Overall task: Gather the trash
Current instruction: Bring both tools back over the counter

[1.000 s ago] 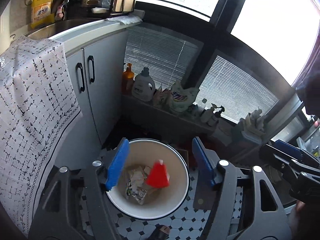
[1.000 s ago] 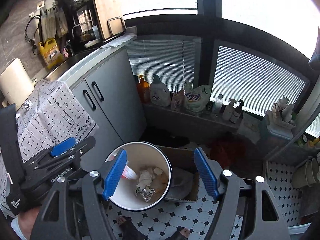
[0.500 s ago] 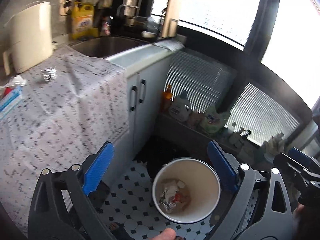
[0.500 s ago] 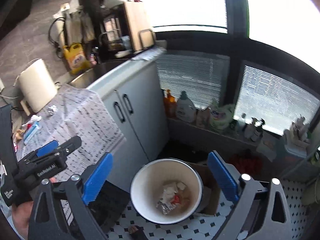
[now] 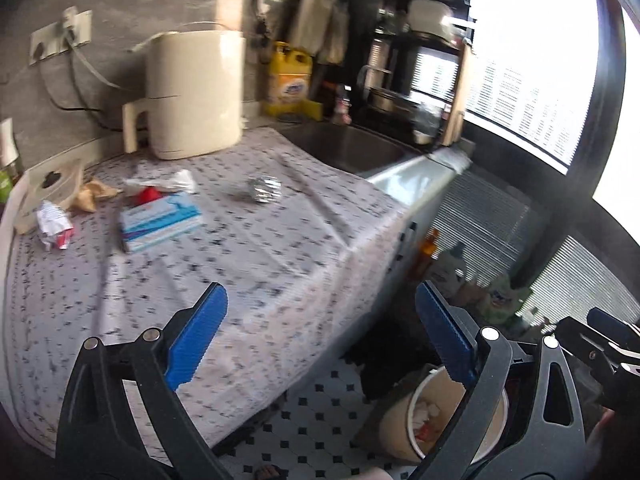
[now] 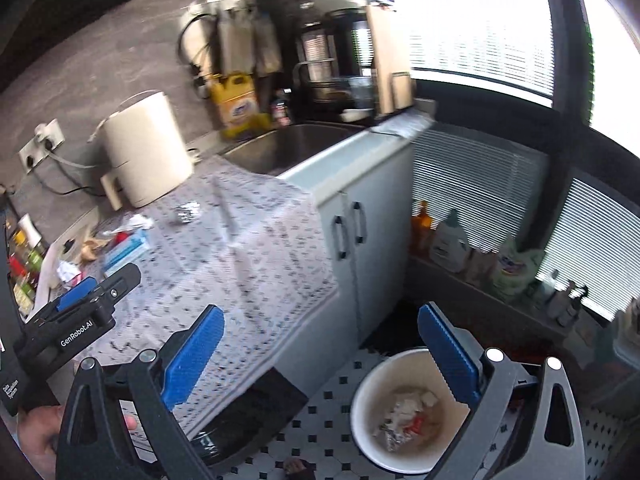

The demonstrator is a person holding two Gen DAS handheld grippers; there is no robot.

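My left gripper [image 5: 320, 336] is open and empty, above the patterned cloth on the counter [image 5: 248, 264]. Ahead of it lie a foil ball [image 5: 264, 190], a blue and white box [image 5: 160, 222], a crumpled white and red wrapper [image 5: 54, 226], a white wrapper with something red [image 5: 158, 186] and a tan scrap [image 5: 94, 196]. My right gripper [image 6: 320, 344] is open and empty, beside the counter's edge. The white bin [image 6: 404, 408] stands on the tiled floor and holds crumpled trash [image 6: 404, 416]; it also shows in the left wrist view [image 5: 432, 420].
A cream kettle [image 5: 192, 96], a yellow detergent jug [image 5: 290, 80], a sink [image 5: 348, 148] and a dish rack [image 5: 420, 72] stand at the back of the counter. Bottles [image 6: 452, 240] line a low shelf under the window. Grey cabinet doors [image 6: 360, 248] face the bin.
Both grippers have swung up and left from over the bin toward the counter. The red carton that was falling into the bin one second ago now lies among the trash there.
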